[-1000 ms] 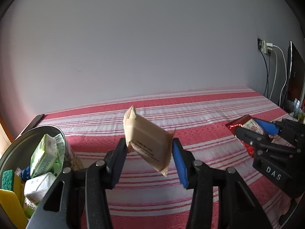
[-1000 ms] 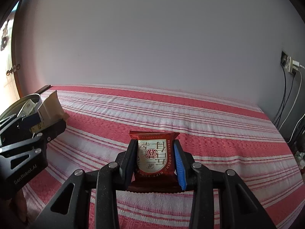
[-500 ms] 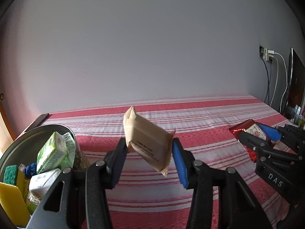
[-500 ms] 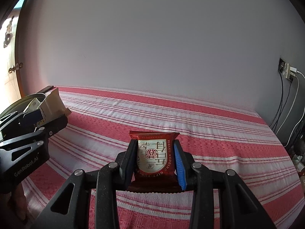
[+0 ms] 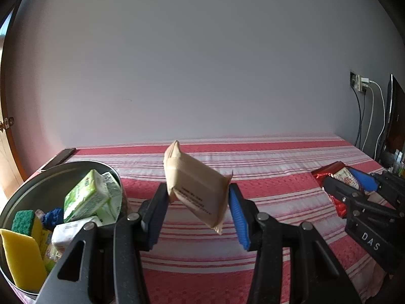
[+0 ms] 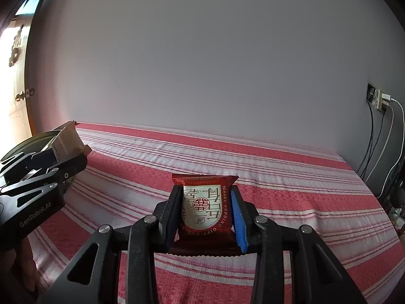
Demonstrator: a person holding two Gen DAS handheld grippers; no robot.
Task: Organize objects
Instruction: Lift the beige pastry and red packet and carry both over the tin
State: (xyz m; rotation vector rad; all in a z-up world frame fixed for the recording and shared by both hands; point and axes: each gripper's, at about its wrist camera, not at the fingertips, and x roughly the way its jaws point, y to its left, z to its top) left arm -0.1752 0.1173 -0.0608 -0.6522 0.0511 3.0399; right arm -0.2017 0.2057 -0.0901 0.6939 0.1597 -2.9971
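One beige packet (image 5: 196, 192), tilted, clamped in the left hand-held gripper (image 5: 198, 215) above the striped bed (image 5: 278, 167). One red packet (image 6: 205, 209), upright, clamped in the right hand-held gripper (image 6: 205, 215). One metal bowl (image 5: 33, 185), at left, holds two green cartons (image 5: 91, 200), one yellow sponge (image 5: 22, 255).

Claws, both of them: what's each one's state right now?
Left claw: closed on the beige packet, held tilted.
Right claw: closed on the red snack packet, upright.

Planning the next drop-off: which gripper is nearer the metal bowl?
Left. The left gripper, holding the beige packet, is right beside the metal bowl; the right gripper is across the bedspread.
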